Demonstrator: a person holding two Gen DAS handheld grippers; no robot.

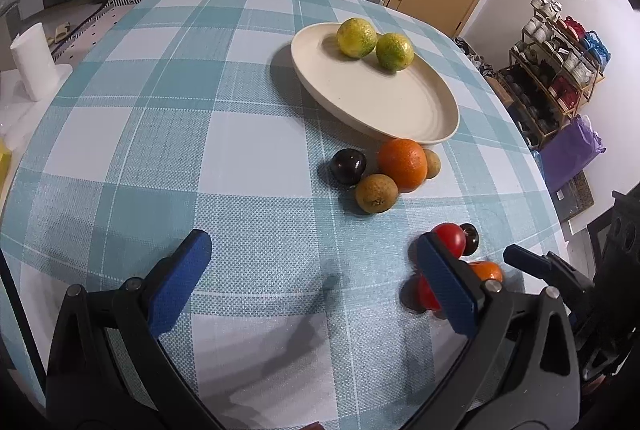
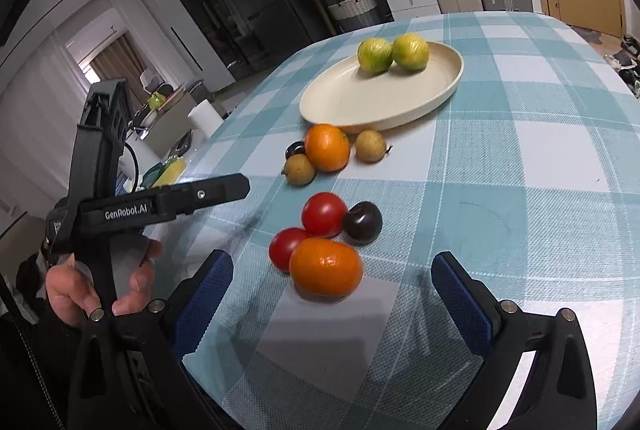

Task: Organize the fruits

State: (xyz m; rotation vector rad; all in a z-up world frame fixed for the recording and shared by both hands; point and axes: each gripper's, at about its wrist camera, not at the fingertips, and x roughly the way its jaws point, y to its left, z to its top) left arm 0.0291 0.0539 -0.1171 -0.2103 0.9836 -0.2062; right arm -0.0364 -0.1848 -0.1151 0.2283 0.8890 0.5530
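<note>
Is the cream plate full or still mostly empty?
Mostly empty. The cream plate holds only two green-yellow citrus fruits at its far end; the other fruits lie on the tablecloth beside it.

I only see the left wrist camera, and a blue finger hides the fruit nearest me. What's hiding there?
Observer: Four fruits in a cluster: two round red tomatoes, one orange mandarin and one dark purple plum.
Child: Is the right gripper holding any?
Observer: No. The right gripper has its jaws wide open and empty, just short of the mandarin.
Child: And the one peeking from behind the big orange?
Observer: That is a round brown fruit with a thin stalk sticking out.
</note>
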